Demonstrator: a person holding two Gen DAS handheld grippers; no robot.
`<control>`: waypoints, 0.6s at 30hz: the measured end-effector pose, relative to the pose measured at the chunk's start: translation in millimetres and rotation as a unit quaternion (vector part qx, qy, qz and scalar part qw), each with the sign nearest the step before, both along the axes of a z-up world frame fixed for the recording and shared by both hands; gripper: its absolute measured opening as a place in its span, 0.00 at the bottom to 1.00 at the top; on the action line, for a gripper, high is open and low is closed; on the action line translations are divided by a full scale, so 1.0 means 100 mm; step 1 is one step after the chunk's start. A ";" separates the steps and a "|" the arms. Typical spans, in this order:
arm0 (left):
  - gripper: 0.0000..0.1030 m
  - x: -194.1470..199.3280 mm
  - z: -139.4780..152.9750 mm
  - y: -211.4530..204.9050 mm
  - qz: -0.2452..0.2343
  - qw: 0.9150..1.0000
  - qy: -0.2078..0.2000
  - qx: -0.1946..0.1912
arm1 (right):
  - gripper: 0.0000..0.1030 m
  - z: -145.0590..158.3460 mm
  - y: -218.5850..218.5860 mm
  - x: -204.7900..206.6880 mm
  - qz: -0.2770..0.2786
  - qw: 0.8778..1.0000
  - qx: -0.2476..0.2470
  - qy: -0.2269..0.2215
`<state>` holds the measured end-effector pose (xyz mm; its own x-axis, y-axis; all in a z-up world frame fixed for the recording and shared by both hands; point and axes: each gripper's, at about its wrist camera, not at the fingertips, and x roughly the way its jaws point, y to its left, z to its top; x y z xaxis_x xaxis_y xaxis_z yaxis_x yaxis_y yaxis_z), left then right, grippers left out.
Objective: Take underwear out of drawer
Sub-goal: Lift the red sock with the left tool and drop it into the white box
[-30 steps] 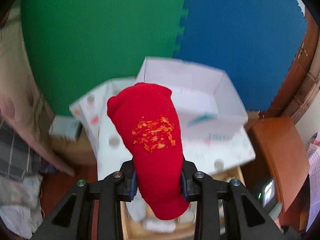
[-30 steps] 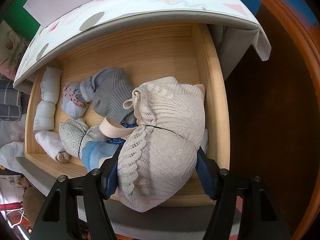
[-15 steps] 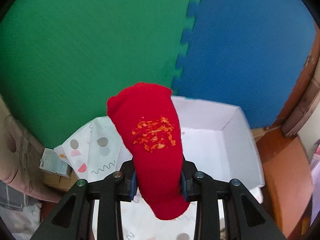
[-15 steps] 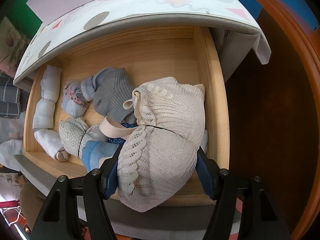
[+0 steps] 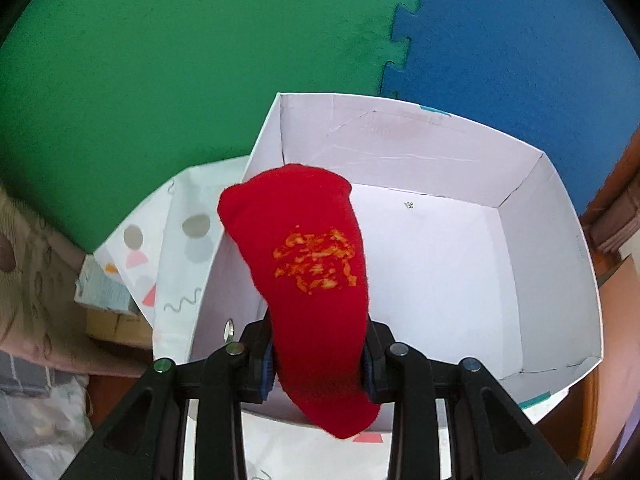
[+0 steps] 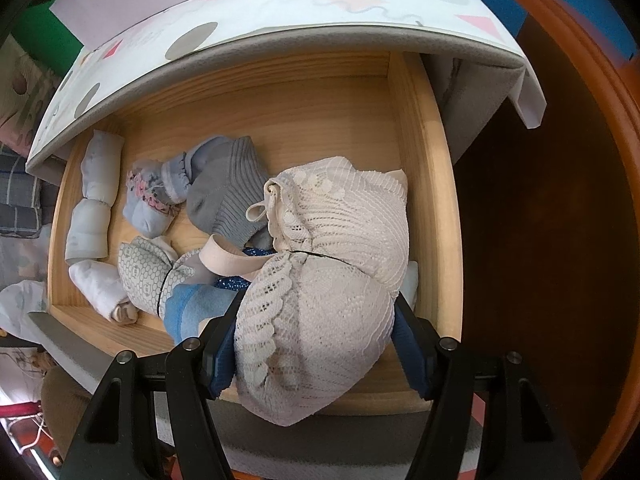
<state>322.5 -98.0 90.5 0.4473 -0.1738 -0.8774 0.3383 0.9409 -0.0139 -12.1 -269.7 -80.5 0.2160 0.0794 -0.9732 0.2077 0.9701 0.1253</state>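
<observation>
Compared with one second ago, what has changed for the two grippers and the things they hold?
The left gripper, shut on the red sock, has moved over the open white box, which now fills its view. The right gripper stays shut on the lace bra above the drawer, almost unmoved. Both grips are unchanged, and the socks in the drawer lie as before.

The white box (image 5: 552, 280) stands open-topped with a bare floor, its four walls the only bounds; the drawer (image 6: 424, 184) is roofed at the back by the patterned tabletop (image 6: 280, 20); rolled socks (image 6: 96, 200) crowd its left and middle; bare wood lies free toward the rear.
</observation>
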 end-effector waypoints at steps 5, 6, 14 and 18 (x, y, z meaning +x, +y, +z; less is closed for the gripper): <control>0.32 -0.14 -0.01 0.08 0.007 1.000 0.009 0.011 | 0.62 0.00 0.00 0.00 0.000 1.000 0.000 0.000; 0.32 -0.17 -0.02 0.10 0.008 1.000 0.011 0.012 | 0.62 0.00 0.00 0.00 0.000 1.000 0.000 0.000; 0.32 -0.47 -0.06 0.28 0.018 1.000 0.011 0.018 | 0.62 0.00 0.00 0.00 -0.003 1.000 0.000 -0.001; 0.32 -0.62 -0.06 0.30 0.018 0.999 0.006 0.030 | 0.62 0.00 -0.01 0.00 -0.004 1.000 0.000 -0.001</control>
<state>260.3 -67.5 84.6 0.4411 -0.1049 -0.8913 0.3036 0.9520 0.0382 -12.2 -270.8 -80.7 0.2182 0.0773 -0.9728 0.2159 0.9683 0.1254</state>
